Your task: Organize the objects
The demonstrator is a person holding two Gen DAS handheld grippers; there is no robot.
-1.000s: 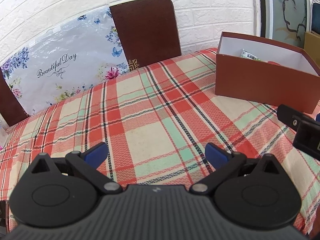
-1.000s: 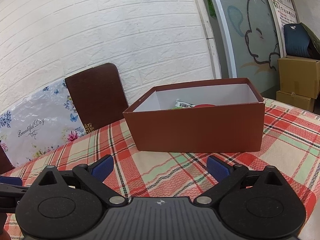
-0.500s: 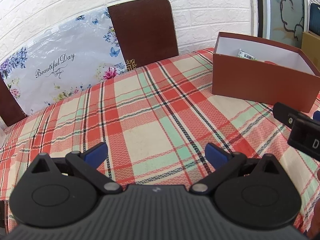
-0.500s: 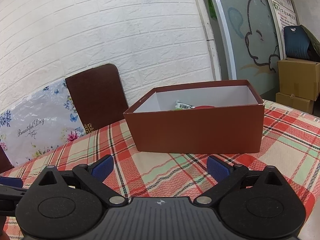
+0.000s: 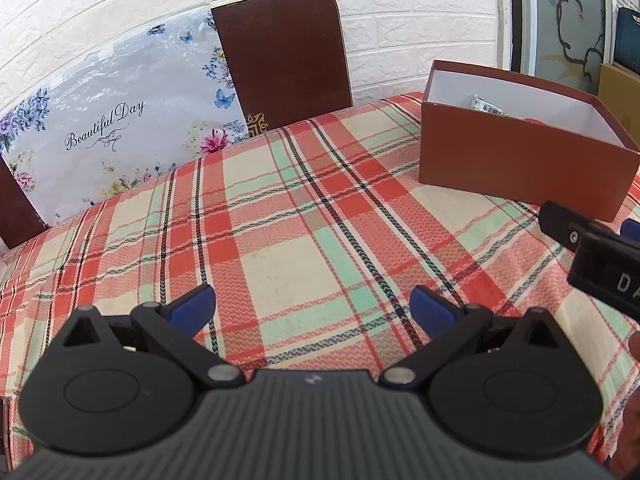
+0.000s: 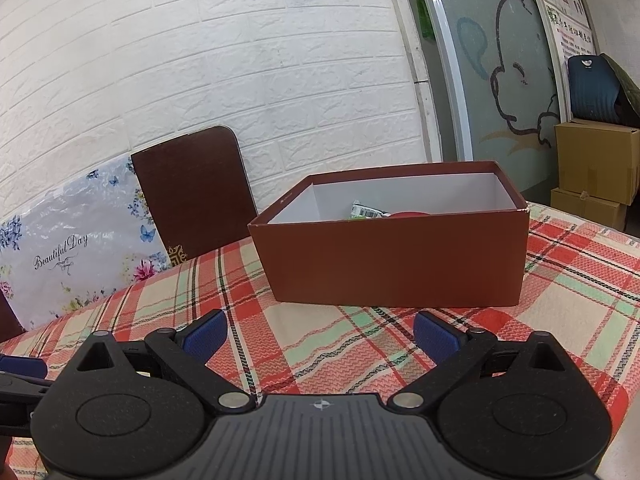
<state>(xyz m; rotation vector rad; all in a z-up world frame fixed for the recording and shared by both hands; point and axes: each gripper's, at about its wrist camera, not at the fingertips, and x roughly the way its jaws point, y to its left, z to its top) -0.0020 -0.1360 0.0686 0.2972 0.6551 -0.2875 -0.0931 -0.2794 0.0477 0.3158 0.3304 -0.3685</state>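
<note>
1. Your left gripper [image 5: 312, 308] has drifted slightly since a second ago; the box [image 5: 516, 168] now sits a bit farther beyond its right finger.
2. Your right gripper [image 6: 320, 334] has barely moved.
3. Both hover level over the plaid tablecloth [image 5: 288, 240], fingers spread wide, holding nothing.
4. Ahead of the right fingers, the open box [image 6: 392, 264] holds a packet [image 6: 366, 211] and something red.

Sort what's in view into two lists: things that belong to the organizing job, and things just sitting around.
Part of the job:
- brown box, open on the table
- green packet inside it
- red item inside it
- left gripper and right gripper, both open and empty

Just around:
- plaid tablecloth
- brown chair
- floral bag
- cardboard boxes
</note>
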